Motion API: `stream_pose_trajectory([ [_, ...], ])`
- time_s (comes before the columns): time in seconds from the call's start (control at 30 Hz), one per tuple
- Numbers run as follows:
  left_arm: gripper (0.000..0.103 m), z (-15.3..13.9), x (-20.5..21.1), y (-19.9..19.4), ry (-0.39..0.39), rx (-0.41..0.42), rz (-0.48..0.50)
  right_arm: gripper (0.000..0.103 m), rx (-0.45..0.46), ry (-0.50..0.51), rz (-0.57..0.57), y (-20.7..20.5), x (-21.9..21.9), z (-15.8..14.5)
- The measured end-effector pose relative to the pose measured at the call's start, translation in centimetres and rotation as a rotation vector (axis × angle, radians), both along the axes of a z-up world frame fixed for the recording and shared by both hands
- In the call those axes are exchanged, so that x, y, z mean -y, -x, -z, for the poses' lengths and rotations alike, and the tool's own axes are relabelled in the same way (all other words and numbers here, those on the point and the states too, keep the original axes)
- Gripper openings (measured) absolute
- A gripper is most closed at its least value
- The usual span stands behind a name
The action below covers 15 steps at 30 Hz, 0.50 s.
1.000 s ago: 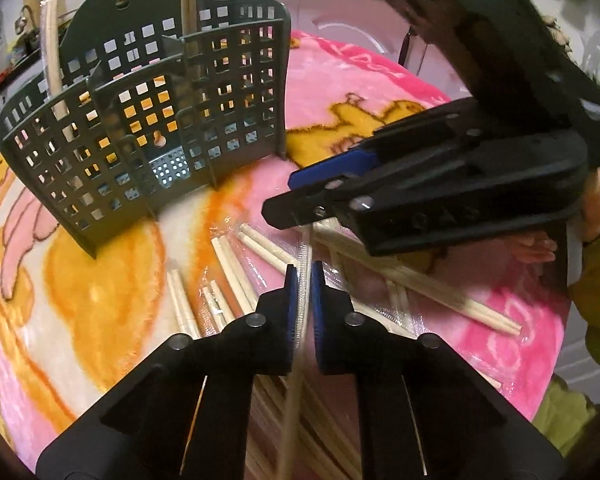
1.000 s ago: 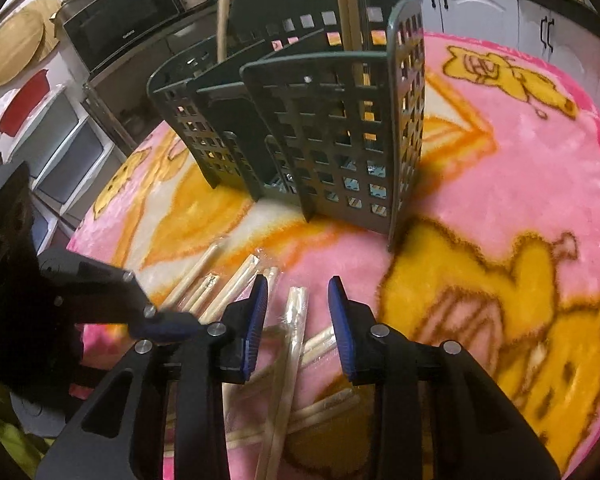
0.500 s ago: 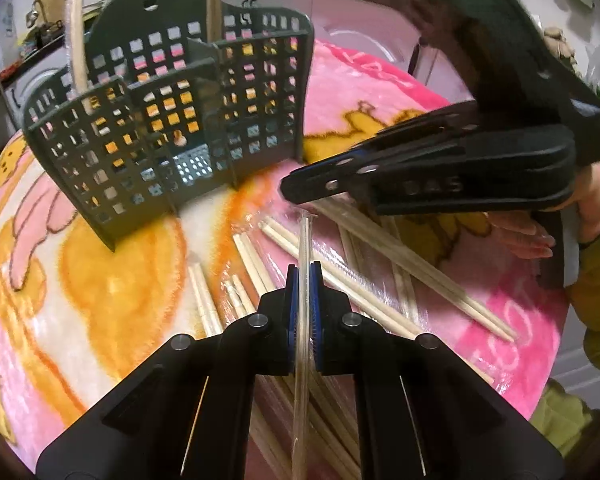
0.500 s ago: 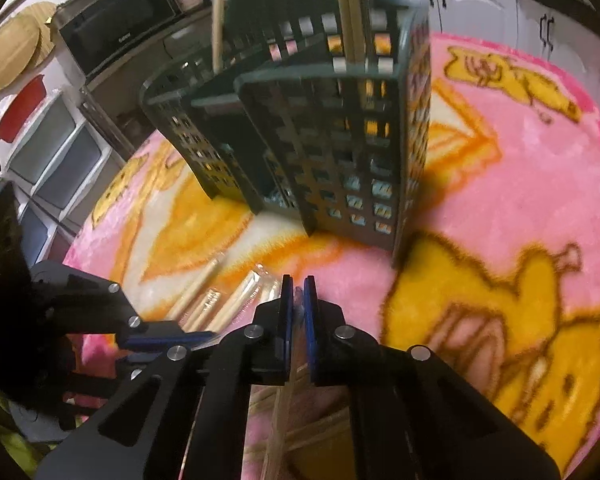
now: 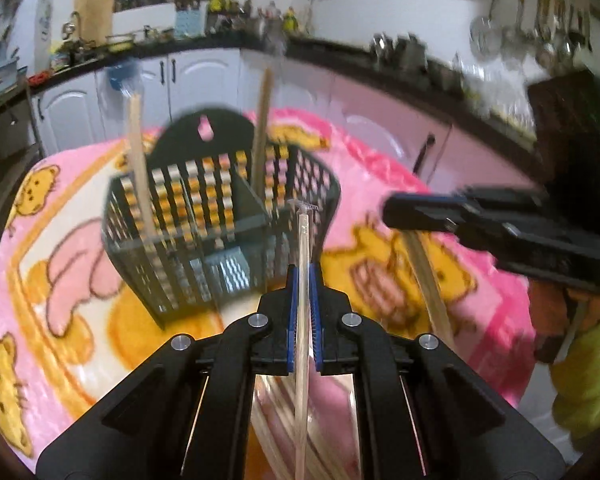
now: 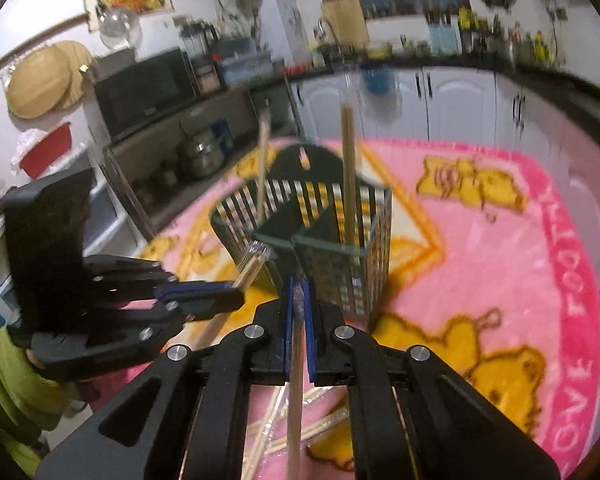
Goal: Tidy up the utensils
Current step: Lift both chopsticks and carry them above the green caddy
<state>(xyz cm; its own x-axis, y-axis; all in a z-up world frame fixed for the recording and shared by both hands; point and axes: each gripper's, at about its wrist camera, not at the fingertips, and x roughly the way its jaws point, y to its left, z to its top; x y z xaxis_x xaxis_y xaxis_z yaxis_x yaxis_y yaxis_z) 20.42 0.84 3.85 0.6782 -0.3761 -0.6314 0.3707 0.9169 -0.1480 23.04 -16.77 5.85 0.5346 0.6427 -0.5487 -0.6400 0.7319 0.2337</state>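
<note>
A dark green perforated utensil caddy (image 5: 188, 240) stands on the pink blanket, with two wrapped chopstick pairs upright in it (image 5: 140, 168). My left gripper (image 5: 303, 280) is shut on a wrapped chopstick pair (image 5: 302, 340), raised above the blanket, its tip near the caddy's right rim. My right gripper (image 6: 297, 292) is shut on another wrapped chopstick pair (image 6: 296, 380), raised just in front of the caddy (image 6: 340, 240). Each gripper shows in the other's view, the right (image 5: 404, 210) and the left (image 6: 236, 300).
More wrapped chopsticks (image 6: 320, 428) lie on the pink cartoon blanket (image 6: 480, 260) below the grippers. Kitchen cabinets and counters surround the round table. A green-sleeved arm (image 5: 588, 380) is at the right edge.
Both grippers have lifted off the blanket with their chopstick pairs and now look down at the caddy from higher. The right gripper closed on its pair one second ago.
</note>
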Motion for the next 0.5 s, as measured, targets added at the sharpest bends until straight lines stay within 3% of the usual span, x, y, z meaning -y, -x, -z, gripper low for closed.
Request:
stream_pose_trajectory([
  [0.17, 0.003, -2.5, -1.1, -0.8, 0.083, 0.050, -0.073, 0.005, 0.100, -0.027, 0.005, 1.7, 0.4, -3.3],
  [0.5, 0.003, -8.0, -0.7, -2.2, 0.134, 0.165, -0.129, 0.005, 0.231, -0.108, 0.031, 3.4, 1.3, -8.1],
])
